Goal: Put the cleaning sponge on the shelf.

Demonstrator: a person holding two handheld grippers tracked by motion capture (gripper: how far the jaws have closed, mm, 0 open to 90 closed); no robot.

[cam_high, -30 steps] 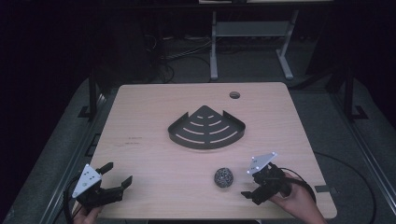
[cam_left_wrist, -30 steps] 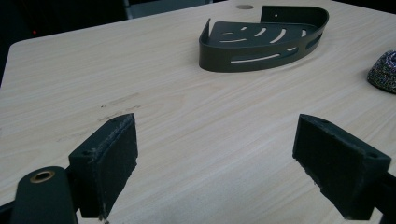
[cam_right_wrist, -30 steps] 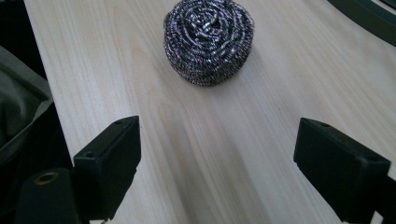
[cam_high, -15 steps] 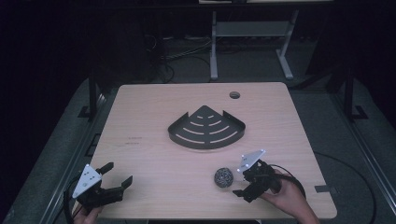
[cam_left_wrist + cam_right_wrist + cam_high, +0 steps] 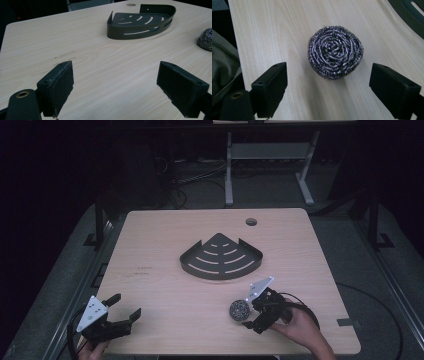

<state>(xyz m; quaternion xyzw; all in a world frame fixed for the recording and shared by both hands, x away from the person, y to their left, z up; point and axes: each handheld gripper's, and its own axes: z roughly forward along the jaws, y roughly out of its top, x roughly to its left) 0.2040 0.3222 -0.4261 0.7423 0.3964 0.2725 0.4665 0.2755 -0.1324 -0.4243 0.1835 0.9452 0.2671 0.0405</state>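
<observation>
A round steel-wool scourer [image 5: 239, 309] [image 5: 335, 51] lies on the wooden table [image 5: 165, 230] near its front right. My right gripper [image 5: 251, 312] [image 5: 328, 86] stands open just right of the scourer, its jaws to either side and a little short of it, not touching. A dark fan-shaped slotted corner shelf [image 5: 221, 257] [image 5: 140, 21] rests in the middle of the table. My left gripper [image 5: 126, 308] [image 5: 115, 87] stands open at the front left corner with only bare table between its jaws. The scourer's edge [image 5: 205, 39] shows at the right of the left gripper view.
A round cable hole [image 5: 251, 221] sits near the table's far right edge. Behind the table stand a metal frame [image 5: 265, 155] and loose cables on the floor [image 5: 200, 175]. The table's front edge is close to both hands.
My right gripper has moved left and slightly forward to the scourer, which now sits just ahead of its open jaws. The left gripper has stayed put.
</observation>
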